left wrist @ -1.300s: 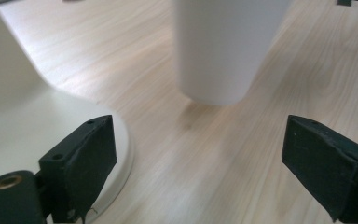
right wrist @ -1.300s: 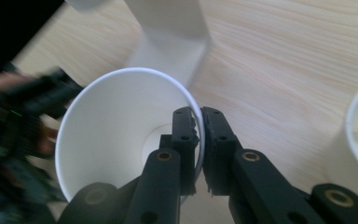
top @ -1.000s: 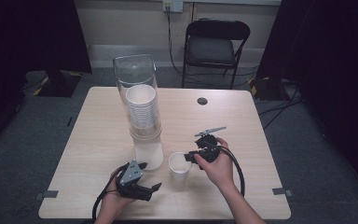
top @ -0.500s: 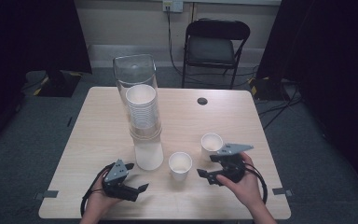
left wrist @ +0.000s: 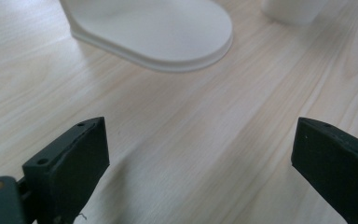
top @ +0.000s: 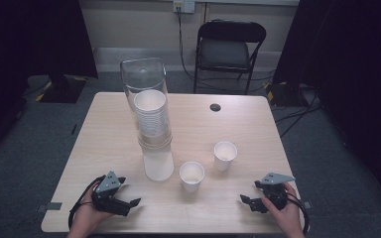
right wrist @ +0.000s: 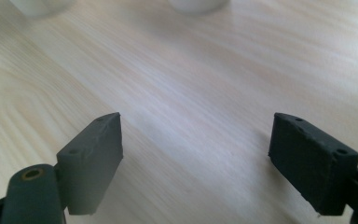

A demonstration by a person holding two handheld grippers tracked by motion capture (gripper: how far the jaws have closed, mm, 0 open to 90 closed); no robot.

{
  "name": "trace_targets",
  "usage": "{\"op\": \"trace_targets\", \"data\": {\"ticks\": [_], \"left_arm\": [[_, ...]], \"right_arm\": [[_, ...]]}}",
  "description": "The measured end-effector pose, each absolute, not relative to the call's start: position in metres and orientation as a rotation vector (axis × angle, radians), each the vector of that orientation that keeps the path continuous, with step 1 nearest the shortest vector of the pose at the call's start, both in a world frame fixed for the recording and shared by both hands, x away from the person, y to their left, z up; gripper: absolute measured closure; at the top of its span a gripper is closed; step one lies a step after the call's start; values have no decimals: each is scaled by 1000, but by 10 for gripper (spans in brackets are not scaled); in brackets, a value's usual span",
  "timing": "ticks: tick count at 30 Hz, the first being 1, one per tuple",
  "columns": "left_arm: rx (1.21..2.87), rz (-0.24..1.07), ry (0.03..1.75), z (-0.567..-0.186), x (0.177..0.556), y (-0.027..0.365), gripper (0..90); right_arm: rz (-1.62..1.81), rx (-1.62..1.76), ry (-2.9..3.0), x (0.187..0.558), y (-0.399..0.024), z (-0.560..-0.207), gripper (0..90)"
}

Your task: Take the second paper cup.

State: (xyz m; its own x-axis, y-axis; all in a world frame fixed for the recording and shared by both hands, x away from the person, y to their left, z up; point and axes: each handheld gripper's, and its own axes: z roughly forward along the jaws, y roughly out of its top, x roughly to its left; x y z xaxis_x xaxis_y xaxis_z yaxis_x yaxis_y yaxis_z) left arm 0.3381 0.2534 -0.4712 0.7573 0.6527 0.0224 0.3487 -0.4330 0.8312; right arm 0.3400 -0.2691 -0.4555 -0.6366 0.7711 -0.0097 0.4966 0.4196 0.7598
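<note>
Both sets of jaws stand wide apart with nothing between them but bare wood: the left gripper (top: pixel 129 203) rests low at the near edge of the table (top: pixel 287 144), and the right gripper (top: pixel 250 203) sits at the same near edge, well off to the other side. Take the cup dispenser (top: pixel 151 124) as the marker: its white base (left wrist: pixel 168 32) looms just ahead of the left jaws in the left gripper view, close but not touching. To the right of the dispenser's base, just beside it, stands the nearer paper cup (top: pixel 192 176), upright and mouth up; further right and a little farther back stands the second paper cup (top: pixel 225 155), also upright, the two cups near each other but apart. In the right gripper view both cup bottoms show blurred along the top edge, well clear of those jaws. The dispenser's clear tube holds a stack of cups (top: pixel 152 116) above the base. By my read, two cups are out and the hands are parked, ready for another draw. The risk from here: a left-hand reach that clips the dispenser's base could rock the tall tube, and a fast sweep from the right could knock over a light, empty cup, or a hard squeeze could crush its rim.
</note>
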Motion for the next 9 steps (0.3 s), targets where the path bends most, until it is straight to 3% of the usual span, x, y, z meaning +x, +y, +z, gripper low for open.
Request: {"op": "trace_targets", "data": {"ticks": [9], "left_arm": [[2154, 443, 786, -475, 341, 261, 45]], "right_arm": [[1033, 1017, 2272, 341, -270, -464, 151]]}}
